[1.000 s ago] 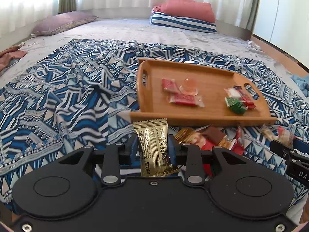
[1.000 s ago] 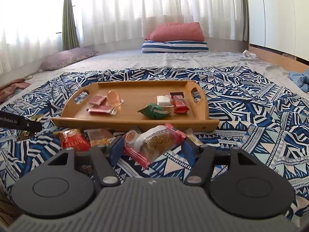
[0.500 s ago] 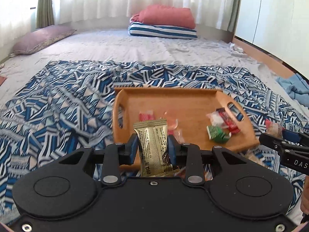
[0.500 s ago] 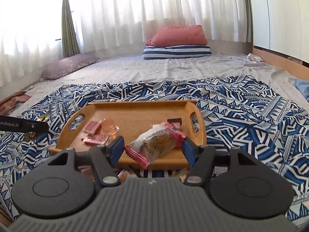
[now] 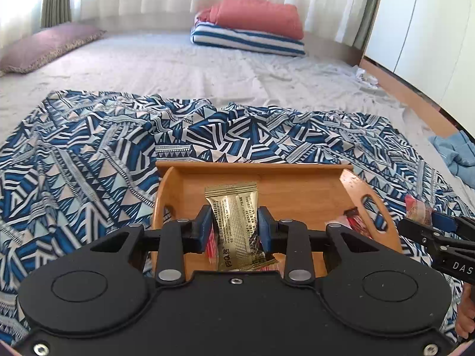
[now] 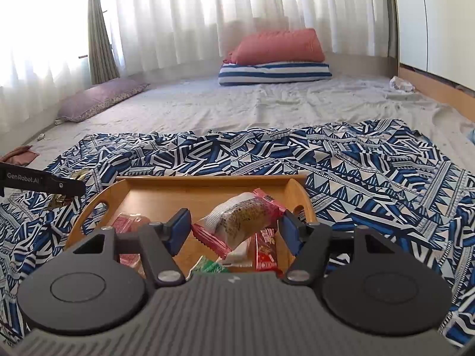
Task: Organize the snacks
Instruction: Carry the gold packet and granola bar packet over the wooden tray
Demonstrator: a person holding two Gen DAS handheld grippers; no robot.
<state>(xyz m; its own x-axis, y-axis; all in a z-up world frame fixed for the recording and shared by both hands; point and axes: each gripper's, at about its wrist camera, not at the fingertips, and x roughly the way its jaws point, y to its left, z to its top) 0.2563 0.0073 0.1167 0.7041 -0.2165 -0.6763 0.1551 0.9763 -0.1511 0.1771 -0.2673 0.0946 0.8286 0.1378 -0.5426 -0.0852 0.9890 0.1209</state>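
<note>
**Two snacks held over the tray, ready to set down**

Above the wooden tray, which sits on the blue patterned blanket spread over the bed, both grippers carry a snack. The left gripper has its jaws closed on a gold foil packet, standing upright between the blue pads. The right gripper pinches a clear-wrapped grain bar with red ends, tilted across its jaws, over the tray's right half.

To do this well, I'd say each hand should come down low before letting go, so the light wrappers don't flutter or skid off the rim. The gold packet looks best placed on the bare wood toward the far left, clear of the red packets beneath. The grain bar could join the green wrapper and the red bar already lying on the right, keeping like with like. The two grippers hang close, so releasing one at a time seems wise.

As for writing: the gold packet carries dense printed characters, too small to read. "GenRobot.AI" shows on the left gripper's side in the right wrist view, and "DAS" on the right gripper's in the left wrist view.
</note>
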